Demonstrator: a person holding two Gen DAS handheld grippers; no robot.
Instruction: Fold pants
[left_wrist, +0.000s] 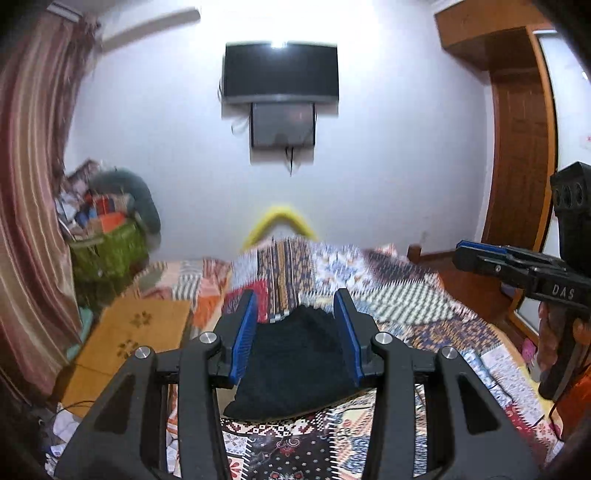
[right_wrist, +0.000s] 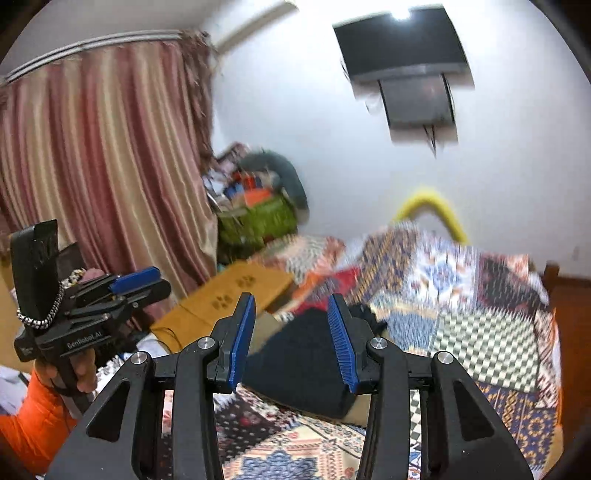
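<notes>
- Both hand-held grippers, left (left_wrist: 301, 332) and right (right_wrist: 291, 338), are hanging open and empty above the folded black pants (left_wrist: 295, 365).
- Lowering squarely onto the bed (left_wrist: 424, 295) is looking wise before pinching an edge.

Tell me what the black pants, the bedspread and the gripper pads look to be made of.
Pants: likely soft knit or fleece, matte, fuzzy-looking.
Bedspread: thin printed woven cloth, probably cotton; patchwork patterns, matte, though blurred.
Pads: blue ribbed rubber or plastic; ridges show.
</notes>
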